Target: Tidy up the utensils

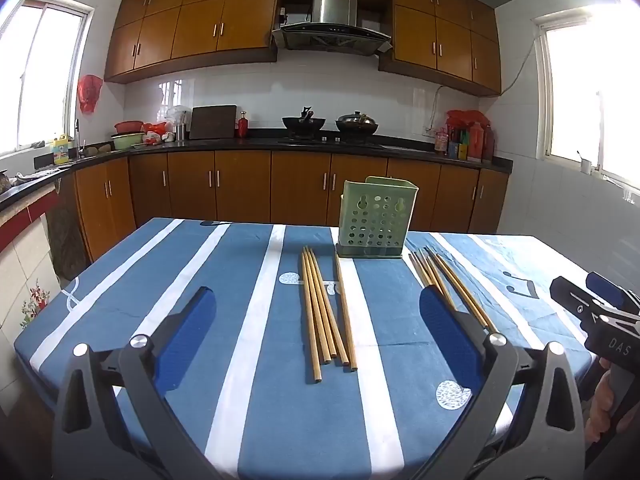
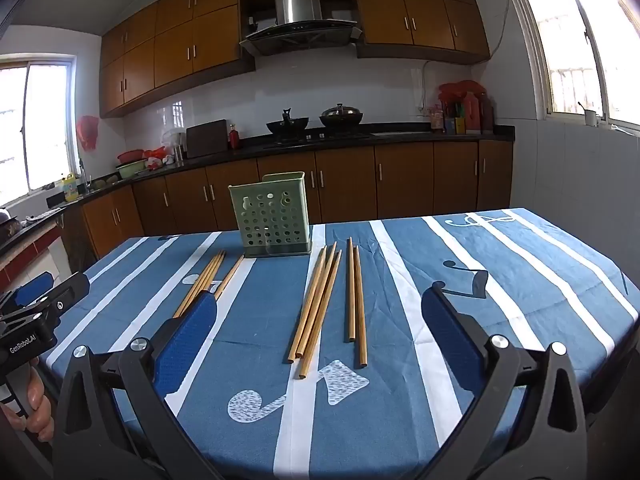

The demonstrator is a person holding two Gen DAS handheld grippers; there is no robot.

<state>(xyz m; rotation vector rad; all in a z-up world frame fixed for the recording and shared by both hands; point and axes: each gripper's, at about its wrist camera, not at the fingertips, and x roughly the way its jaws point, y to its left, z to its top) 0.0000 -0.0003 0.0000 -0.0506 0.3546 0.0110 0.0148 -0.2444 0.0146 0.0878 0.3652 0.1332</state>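
Note:
A green perforated utensil holder (image 1: 374, 220) (image 2: 272, 218) stands upright at the far side of the table. Several wooden chopsticks (image 1: 324, 308) lie in front of my left gripper (image 1: 316, 312), which is open and empty above the table's near edge. A second bunch of chopsticks (image 2: 320, 304) (image 1: 444, 280) lies in front of my right gripper (image 2: 320, 312), also open and empty. The left bunch shows in the right wrist view (image 2: 208, 280). Each gripper shows in the other's view: the right (image 1: 588, 300), the left (image 2: 44, 292).
The table wears a blue cloth with white stripes (image 1: 200, 280) (image 2: 520, 280). Behind it runs a kitchen counter (image 1: 256, 144) with pots, bowls and bottles, over wooden cabinets. Windows are on both sides.

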